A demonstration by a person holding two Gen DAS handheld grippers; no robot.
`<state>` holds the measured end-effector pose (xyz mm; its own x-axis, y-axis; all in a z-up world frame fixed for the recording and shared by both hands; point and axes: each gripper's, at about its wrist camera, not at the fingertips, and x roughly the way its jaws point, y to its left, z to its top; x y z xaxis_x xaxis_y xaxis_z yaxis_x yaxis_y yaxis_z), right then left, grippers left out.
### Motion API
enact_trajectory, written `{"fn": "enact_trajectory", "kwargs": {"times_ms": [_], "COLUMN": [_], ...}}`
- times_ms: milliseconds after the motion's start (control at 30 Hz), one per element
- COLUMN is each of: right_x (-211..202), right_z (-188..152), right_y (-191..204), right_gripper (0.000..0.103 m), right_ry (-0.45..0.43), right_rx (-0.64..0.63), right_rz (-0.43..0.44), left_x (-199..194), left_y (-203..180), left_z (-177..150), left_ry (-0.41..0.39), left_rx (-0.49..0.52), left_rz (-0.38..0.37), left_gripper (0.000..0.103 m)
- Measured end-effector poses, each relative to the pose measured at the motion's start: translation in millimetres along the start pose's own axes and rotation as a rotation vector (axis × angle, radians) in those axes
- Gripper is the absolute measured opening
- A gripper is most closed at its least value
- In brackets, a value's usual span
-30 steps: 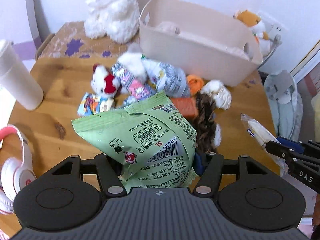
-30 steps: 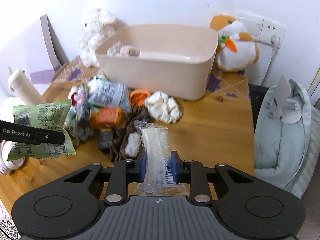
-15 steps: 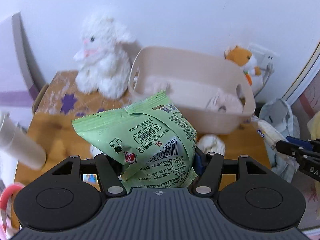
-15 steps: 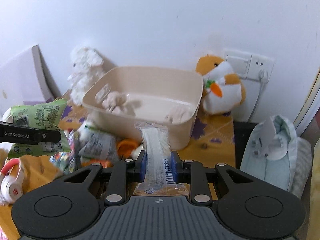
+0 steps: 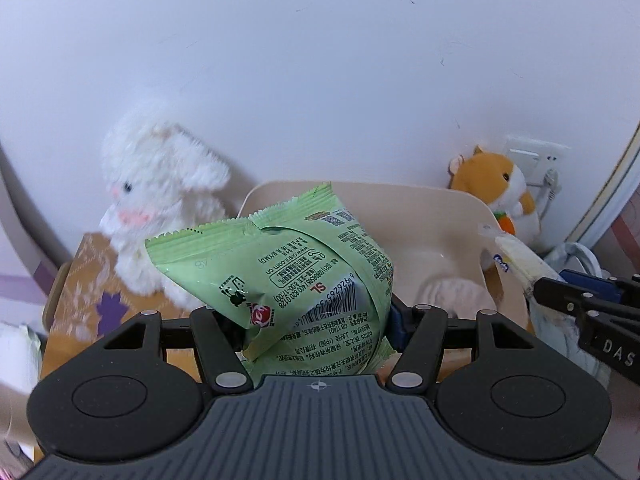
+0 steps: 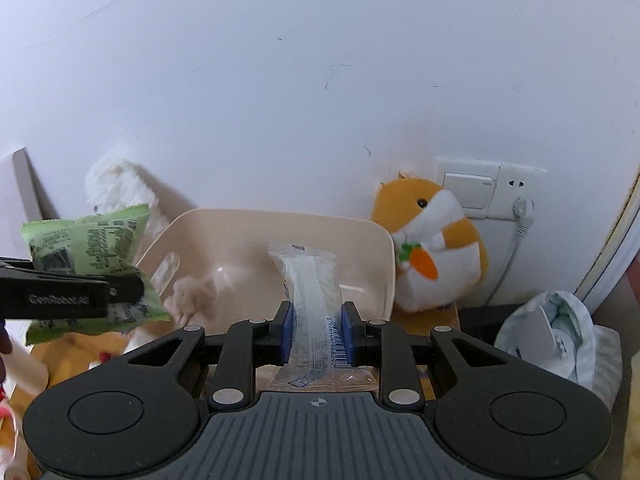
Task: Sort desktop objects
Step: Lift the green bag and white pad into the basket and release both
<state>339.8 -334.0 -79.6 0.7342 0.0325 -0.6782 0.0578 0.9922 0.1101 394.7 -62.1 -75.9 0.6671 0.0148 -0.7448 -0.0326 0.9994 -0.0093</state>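
My left gripper [image 5: 316, 324] is shut on a green snack bag [image 5: 296, 276] and holds it up in front of the beige bin [image 5: 440, 216]. My right gripper [image 6: 316, 328] is shut on a clear-wrapped white snack bar [image 6: 312, 280], raised before the same bin [image 6: 360, 236]. The green bag [image 6: 88, 248] and the left gripper show at the left of the right wrist view. The bar [image 5: 516, 256] and the right gripper show at the right of the left wrist view. A beige plush item [image 6: 192, 292] lies inside the bin.
A white plush rabbit [image 5: 160, 200] sits left of the bin. An orange hamster plush [image 6: 436, 248] sits right of it, below a wall socket [image 6: 492, 188]. A pale cloth bundle [image 6: 560, 340] lies at the far right. The white wall stands close behind.
Both grippers have risen from the cluttered table and moved toward the bin, each still holding its packet. The table pile has dropped out of view.
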Motion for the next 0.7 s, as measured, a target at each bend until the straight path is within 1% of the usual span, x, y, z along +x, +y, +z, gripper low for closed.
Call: {"fn": "enact_trajectory", "kwargs": {"times_ms": [100, 200, 367, 500, 567, 600, 667, 700], "right_x": [19.6, 42.7, 73.8, 84.6, 83.7, 82.6, 78.8, 75.5], "right_z": [6.0, 8.7, 3.5, -4.2, -6.6, -7.6, -9.0, -10.2], "right_y": [7.0, 10.6, 14.9, 19.2, 19.7, 19.5, 20.3, 21.2], "right_gripper": [0.023, 0.023, 0.023, 0.024, 0.036, 0.039, 0.057, 0.060], "right_ry": [0.005, 0.031, 0.084, 0.121, 0.120, 0.118, 0.116, 0.108], "right_rx": [-0.004, 0.006, 0.020, 0.004, 0.003, 0.003, 0.002, -0.002], "right_rz": [-0.020, -0.043, -0.066, -0.065, -0.062, -0.053, -0.050, -0.053], "left_x": [21.1, 47.1, 82.6, 91.1, 89.5, 88.1, 84.3, 82.5], "left_y": [-4.0, -8.6, -11.2, -7.3, -6.6, -6.2, -6.2, -6.7], "left_z": [10.8, 15.9, 10.7, 7.6, 5.9, 5.3, 5.4, 5.7], "left_ry": [0.009, 0.047, 0.115, 0.125, 0.120, 0.114, 0.099, 0.093], "left_rx": [0.017, 0.034, 0.062, 0.067, 0.067, 0.067, 0.070, 0.072], "left_rz": [0.025, 0.046, 0.028, 0.025, 0.019, 0.020, 0.017, 0.017], "left_gripper": [0.063, 0.063, 0.064, 0.069, 0.075, 0.076, 0.077, 0.077]}}
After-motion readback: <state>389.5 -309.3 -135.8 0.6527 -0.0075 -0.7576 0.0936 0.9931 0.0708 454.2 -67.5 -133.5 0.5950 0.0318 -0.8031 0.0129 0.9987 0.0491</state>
